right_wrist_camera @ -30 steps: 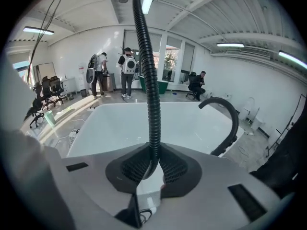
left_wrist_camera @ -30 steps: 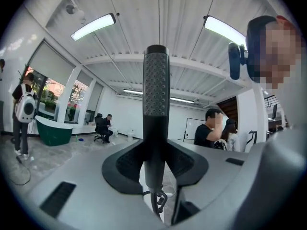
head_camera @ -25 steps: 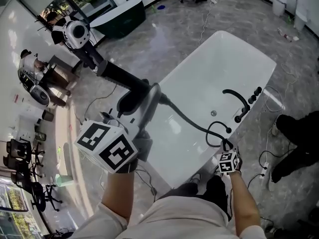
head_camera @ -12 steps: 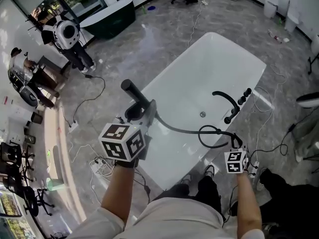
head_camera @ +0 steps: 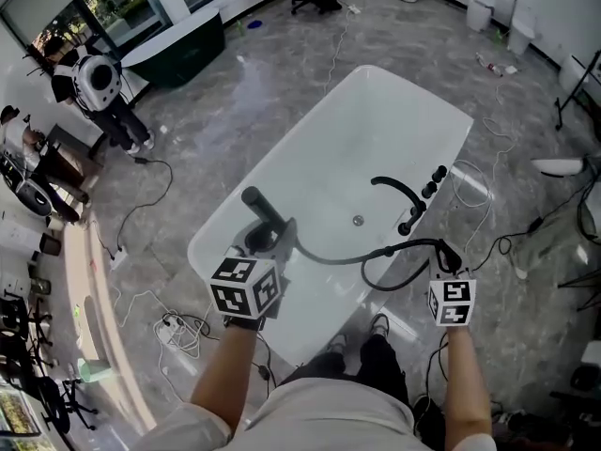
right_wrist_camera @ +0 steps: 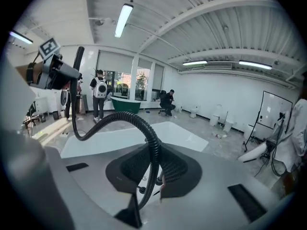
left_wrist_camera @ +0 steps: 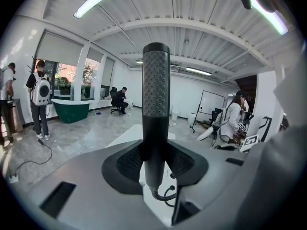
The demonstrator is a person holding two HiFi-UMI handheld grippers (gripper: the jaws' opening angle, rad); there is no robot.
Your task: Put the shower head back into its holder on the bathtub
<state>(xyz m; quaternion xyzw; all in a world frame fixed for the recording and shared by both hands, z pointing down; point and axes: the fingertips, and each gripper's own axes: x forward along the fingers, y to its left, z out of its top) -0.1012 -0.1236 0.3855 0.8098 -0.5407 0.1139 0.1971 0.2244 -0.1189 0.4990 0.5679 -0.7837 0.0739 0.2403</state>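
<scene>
- While the shower head point(head_camera: 263, 212) is not yet in its holder, the bathtub point(head_camera: 376, 130) lies slantwise below. Its black tap point(head_camera: 399, 194) and knobs point(head_camera: 434, 177) sit on the right rim. I judge the holder to be among those fittings, though I cannot single it out.
- The hose point(head_camera: 329, 256) sags from the shower head across the tub's near end to the right gripper point(head_camera: 449, 263). That gripper's fingers are closed on the hose, just near of the fittings.
- The left gripper point(head_camera: 268, 242) has its fingers clamped on the shower head's handle, above the tub's near left rim. The head's long axis points far and left, away from the fittings.
- So the holder lies to the right of the left fingers, across the tub. The right hand is nearer but holds only hose.
</scene>
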